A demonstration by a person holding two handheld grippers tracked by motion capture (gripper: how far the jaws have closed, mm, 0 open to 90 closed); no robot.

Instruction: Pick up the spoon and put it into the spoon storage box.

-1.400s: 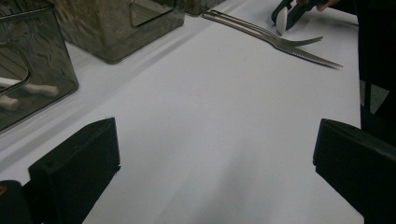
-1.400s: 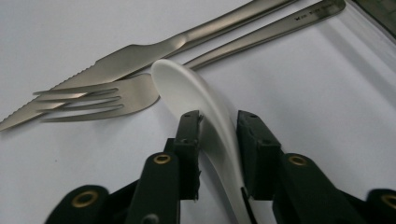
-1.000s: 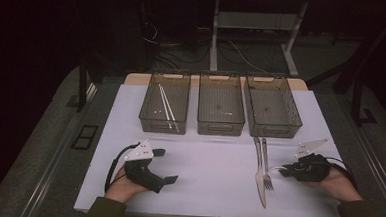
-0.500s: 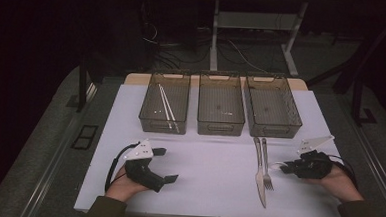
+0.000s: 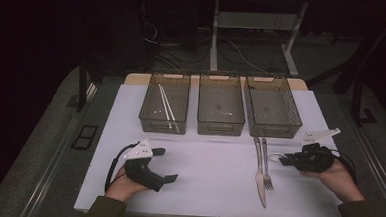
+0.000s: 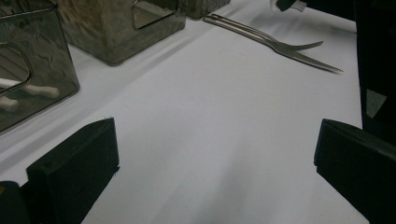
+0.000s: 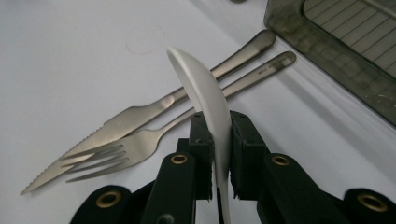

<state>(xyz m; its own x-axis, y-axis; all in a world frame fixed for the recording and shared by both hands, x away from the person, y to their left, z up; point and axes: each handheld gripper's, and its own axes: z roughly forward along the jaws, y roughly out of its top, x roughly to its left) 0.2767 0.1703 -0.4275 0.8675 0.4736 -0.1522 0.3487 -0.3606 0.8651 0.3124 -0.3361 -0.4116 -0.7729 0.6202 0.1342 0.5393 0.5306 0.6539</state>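
Note:
My right gripper (image 5: pixel 284 158) is at the table's right side, shut on a white plastic spoon (image 5: pixel 277 156). In the right gripper view the spoon (image 7: pixel 205 93) stands on edge between the pads (image 7: pixel 243 140), its bowl pointing over a steel knife (image 7: pixel 140 116) and fork (image 7: pixel 107 156) lying side by side. The knife (image 5: pixel 260 172) and fork (image 5: pixel 266 165) lie just left of that gripper. My left gripper (image 5: pixel 165 164) rests at the front left, open, nothing between its fingers (image 6: pixel 74 172).
Three translucent bins stand in a row at the back: the left bin (image 5: pixel 148 113) holds white chopsticks (image 5: pixel 167 107), the middle bin (image 5: pixel 220 126) and right bin (image 5: pixel 295 119) look bare. White tabletop (image 5: pixel 213 164) lies between the hands.
The right gripper has edged slightly away from the front edge with the spoon still in it. The left gripper has kept still.

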